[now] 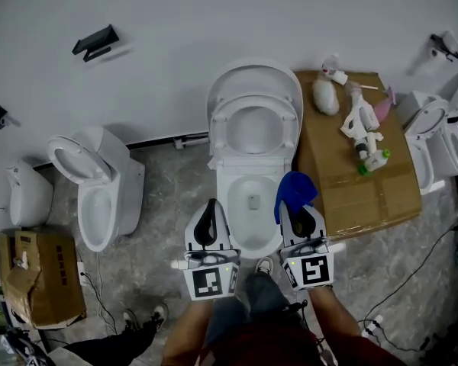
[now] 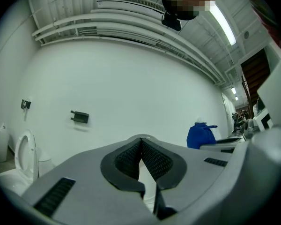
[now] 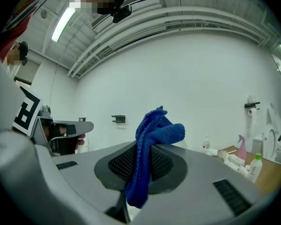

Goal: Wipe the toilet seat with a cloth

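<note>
1. Closest to me, just past my knees, both tools sit side by side over the front of the middle toilet (image 1: 227, 197), pointing at the white wall.
2. Far left on the floor stands a torn cardboard box (image 1: 42, 277). A white fixture (image 1: 27, 197) is behind it, and next to that a second toilet (image 1: 126, 181) with its seat up. A black bracket (image 1: 95, 43) hangs on the wall above.
3. Next comes my left hand-held gripper (image 1: 208, 208). In its own view the left hand-held gripper (image 2: 140, 142) is clenched: the two ribbed pads meet at the tips with nothing between them.
4. On the middle toilet the seat (image 1: 220, 128) is raised and leans back against the lid (image 1: 253, 75), so the bowl is open. Neither tool touches the seat.
5. My right hand-held gripper (image 1: 299, 208) is clamped on the blue cloth (image 1: 294, 189), over the right front part of the bowl's rim. In its own view the right hand-held gripper (image 3: 143, 146) pinches the cloth (image 3: 154, 130) between its pads, with a bunched fold sticking up above the jaws and a tail hanging below.
6. Right of the bowl lies brown cardboard (image 1: 351, 181) carrying spray bottles (image 1: 362, 132) and other small items. Another toilet (image 1: 435, 143) stands beyond it at the right edge.
</note>
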Tool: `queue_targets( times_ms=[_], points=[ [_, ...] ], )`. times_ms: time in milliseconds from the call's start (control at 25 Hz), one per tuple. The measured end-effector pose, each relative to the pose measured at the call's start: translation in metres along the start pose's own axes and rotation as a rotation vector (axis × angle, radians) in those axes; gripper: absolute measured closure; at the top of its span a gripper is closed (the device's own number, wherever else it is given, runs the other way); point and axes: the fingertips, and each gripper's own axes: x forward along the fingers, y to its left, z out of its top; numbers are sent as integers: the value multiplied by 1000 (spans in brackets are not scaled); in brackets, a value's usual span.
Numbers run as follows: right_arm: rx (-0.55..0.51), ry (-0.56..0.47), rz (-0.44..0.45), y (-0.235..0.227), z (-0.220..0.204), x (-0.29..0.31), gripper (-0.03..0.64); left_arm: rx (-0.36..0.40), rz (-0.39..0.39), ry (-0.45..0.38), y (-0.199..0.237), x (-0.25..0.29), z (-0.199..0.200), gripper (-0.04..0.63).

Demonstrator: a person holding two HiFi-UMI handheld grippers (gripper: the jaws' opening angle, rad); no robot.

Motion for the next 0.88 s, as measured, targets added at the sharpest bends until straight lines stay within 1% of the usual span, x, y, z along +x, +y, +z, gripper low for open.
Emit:
queue_targets(
  times_ms=[120, 240, 400, 480, 680, 800, 880],
  points=[
    [-3, 11, 15, -9, -24, 28, 559, -12, 11, 7, 6, 22, -24, 578],
    [-4, 24, 10, -14, -53, 57, 560, -17, -1, 16, 15, 44, -53, 578],
    [-8, 36, 1, -15, -100, 97, 559, -15, -11, 25, 34, 74, -97, 578],
    [-9, 50, -8, -15, -127, 115, 559, -25, -12, 31, 45, 87, -121, 578],
    [5, 69, -62, -24, -204, 162, 560, -67, -20, 47, 74, 121, -188, 578],
    [14, 89, -104, -28, -255, 183, 558, -97, -39, 80, 85, 136, -232, 578],
    [27, 89, -140, -34, -286, 196, 559, -91, -53, 99, 89, 145, -260, 578]
  ],
)
